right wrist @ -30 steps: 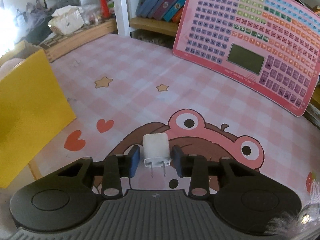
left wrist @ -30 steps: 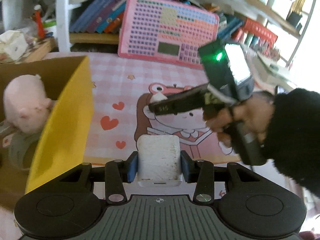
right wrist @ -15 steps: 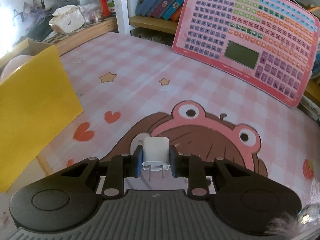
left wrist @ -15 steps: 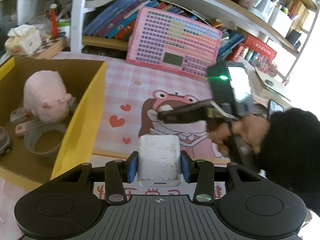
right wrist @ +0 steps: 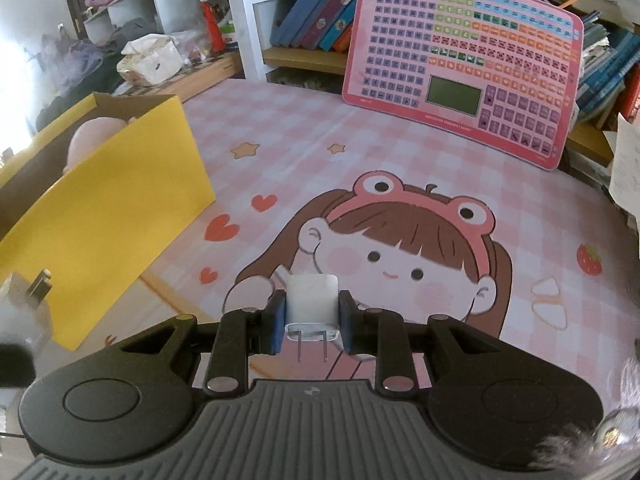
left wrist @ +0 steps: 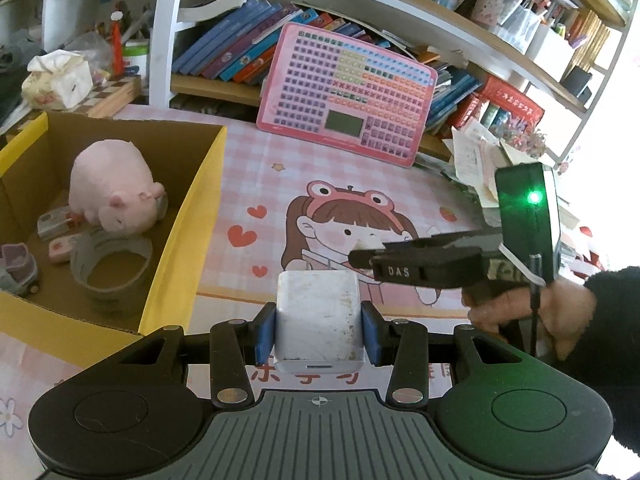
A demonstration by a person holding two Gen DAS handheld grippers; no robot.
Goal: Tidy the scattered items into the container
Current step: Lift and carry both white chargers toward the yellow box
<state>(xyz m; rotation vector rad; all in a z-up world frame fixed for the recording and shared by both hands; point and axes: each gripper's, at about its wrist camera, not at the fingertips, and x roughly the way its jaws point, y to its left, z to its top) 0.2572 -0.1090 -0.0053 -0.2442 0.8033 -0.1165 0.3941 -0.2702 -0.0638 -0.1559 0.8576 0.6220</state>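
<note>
My left claw (left wrist: pixel 319 330) is clamped on a scuffed white charger block (left wrist: pixel 318 316), low in the frame's centre, its blue pads pressed to both sides. My right claw (right wrist: pixel 312 322) pinches a small white plug adapter (right wrist: pixel 312 304), two metal prongs pointing back toward the camera. In the left view the right tool's side reads "DAS" (left wrist: pixel 398 271), with a green light (left wrist: pixel 533 197) above. The yellow cardboard box (left wrist: pixel 188 236) sits at left, holding a pink plush pig (left wrist: pixel 112 188), a tape roll (left wrist: pixel 112 264) and small oddments. A pink keyboard toy (right wrist: pixel 464 64) leans on the bookshelf, upper centre; its labels are too small to read
</note>
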